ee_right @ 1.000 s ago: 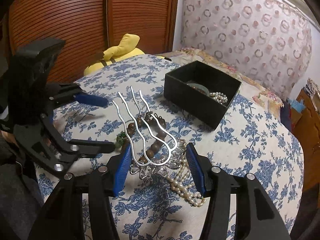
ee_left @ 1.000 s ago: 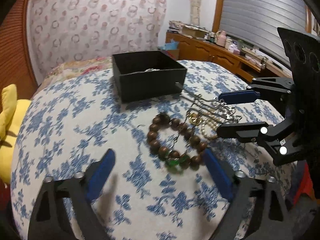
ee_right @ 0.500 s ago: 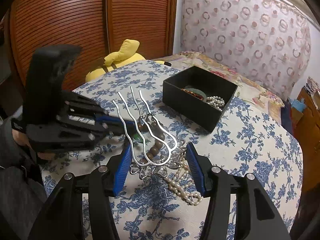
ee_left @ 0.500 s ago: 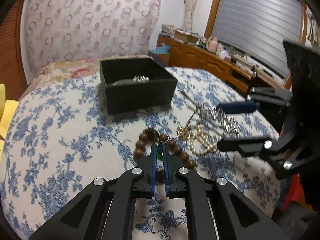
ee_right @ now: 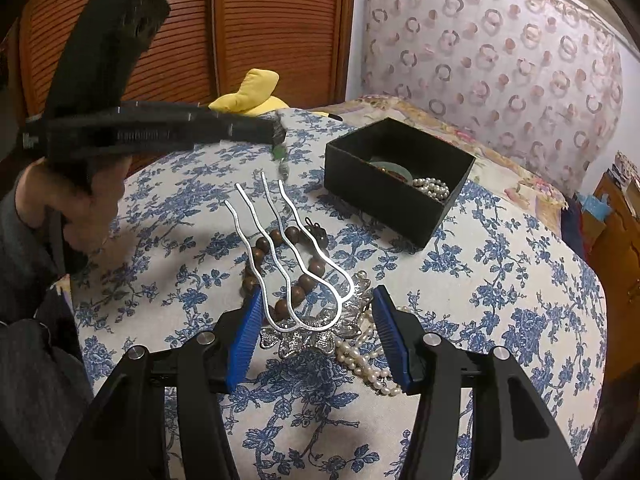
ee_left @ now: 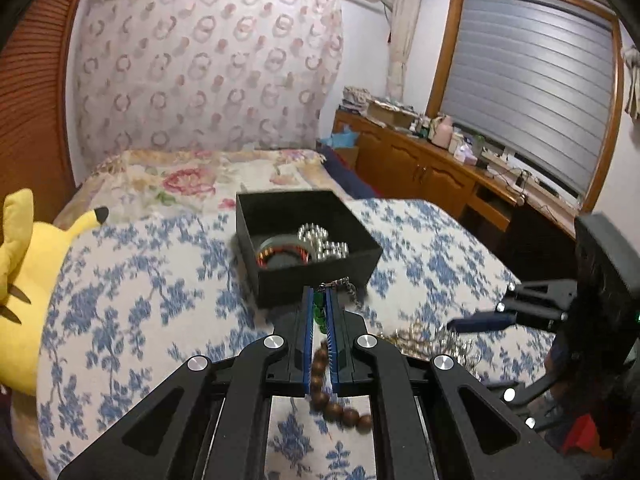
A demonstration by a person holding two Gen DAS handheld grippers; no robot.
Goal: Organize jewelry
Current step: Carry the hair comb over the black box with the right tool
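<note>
My left gripper (ee_left: 319, 312) is shut on a green pendant (ee_left: 319, 311) with a small chain, lifted above the blue-flowered cloth and near the black box (ee_left: 360, 258). In the right wrist view it (ee_right: 276, 136) hangs the pendant (ee_right: 280, 158) left of the box (ee_right: 384, 200). The box holds a bangle (ee_left: 280, 250) and pearls (ee_right: 432, 188). My right gripper (ee_right: 318, 332) is open around a silver hair comb (ee_right: 296, 280) that lies on a brown bead bracelet (ee_right: 288, 264) and a pearl strand (ee_right: 364, 364).
A yellow plush toy (ee_left: 24, 280) lies at the left edge of the bed. A wooden cabinet (ee_left: 432, 172) with clutter stands at the right under the window. Wooden slatted doors (ee_right: 248, 28) are behind.
My left gripper, shut on the green pendant, has lifted it off the bracelet and carried it toward the black box. The right gripper has stayed open over the comb.
</note>
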